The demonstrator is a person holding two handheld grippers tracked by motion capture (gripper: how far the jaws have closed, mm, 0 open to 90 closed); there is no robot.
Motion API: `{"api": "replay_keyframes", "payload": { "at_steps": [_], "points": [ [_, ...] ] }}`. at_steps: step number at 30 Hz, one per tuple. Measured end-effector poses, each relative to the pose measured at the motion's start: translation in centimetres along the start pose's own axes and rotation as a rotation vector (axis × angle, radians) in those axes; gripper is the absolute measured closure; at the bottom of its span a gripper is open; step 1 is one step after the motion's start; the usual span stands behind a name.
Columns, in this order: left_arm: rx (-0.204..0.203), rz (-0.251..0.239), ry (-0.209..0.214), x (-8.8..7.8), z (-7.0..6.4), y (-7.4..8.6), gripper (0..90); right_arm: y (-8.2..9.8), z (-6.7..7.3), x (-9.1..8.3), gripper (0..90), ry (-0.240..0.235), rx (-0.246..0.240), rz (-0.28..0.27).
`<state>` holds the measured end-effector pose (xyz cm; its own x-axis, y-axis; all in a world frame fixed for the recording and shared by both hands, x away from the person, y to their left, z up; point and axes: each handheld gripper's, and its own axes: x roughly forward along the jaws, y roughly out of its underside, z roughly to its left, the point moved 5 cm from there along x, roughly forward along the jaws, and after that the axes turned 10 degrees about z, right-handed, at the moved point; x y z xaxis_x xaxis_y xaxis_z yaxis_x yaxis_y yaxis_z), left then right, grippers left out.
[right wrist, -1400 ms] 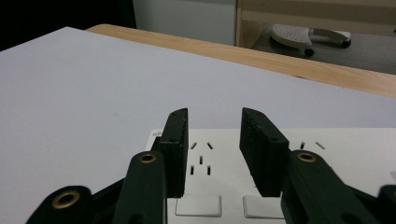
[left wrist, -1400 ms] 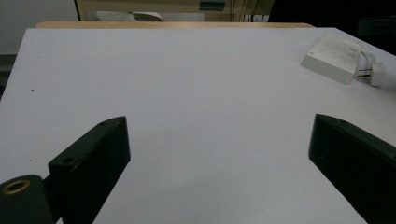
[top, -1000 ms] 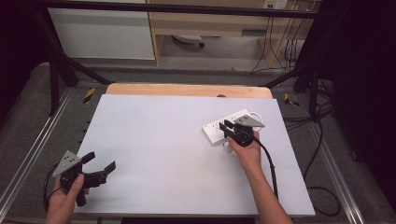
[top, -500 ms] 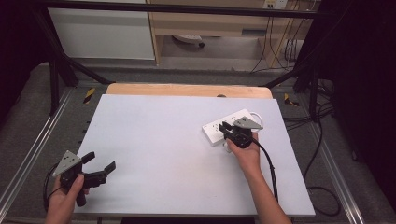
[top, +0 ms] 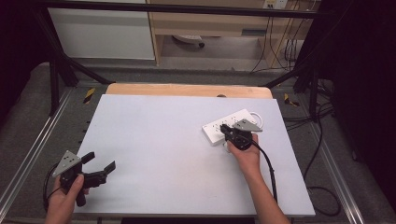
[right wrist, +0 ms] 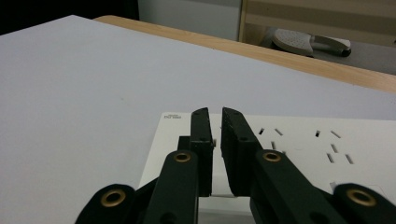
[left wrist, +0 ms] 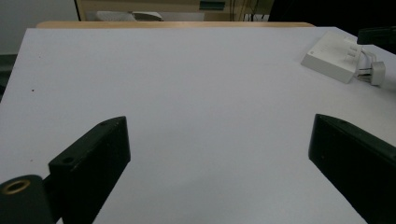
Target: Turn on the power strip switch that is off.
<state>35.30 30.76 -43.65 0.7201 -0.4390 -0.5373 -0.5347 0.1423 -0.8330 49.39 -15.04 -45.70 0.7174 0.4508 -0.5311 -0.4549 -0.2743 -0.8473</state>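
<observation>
Right claw (top: 227, 132) narrower than before, over white table (top: 154, 140).

Lab, black frame (top: 60, 70) around table (top: 154, 135), trailing cables (top: 275, 42)

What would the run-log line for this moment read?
right gripper: jaws just closing, nearly shut over power strip | left gripper: open, empty, near table corner

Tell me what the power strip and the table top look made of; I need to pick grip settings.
Power strip: probably hard moulded plastic, white and smooth with a slight sheen, judging by its crisp edges and cut slots in the right gripper view. Table top: a matte, pale grey-white sheet, perhaps laminate or painted board; it shows no glare. A light wood-coloured edge shows along its far side.
</observation>
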Motion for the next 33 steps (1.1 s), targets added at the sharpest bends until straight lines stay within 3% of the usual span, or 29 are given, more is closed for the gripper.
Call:
{"api": "replay_keyframes", "payload": {
  "at_steps": [33],
  "points": [
    [-0.002, -0.003, -0.002, 0.0, 0.0, 0.0, 5.5, 1.4, -0.7, 0.8, 89.2, 0.027, -0.014, 0.054]
  ]
}}
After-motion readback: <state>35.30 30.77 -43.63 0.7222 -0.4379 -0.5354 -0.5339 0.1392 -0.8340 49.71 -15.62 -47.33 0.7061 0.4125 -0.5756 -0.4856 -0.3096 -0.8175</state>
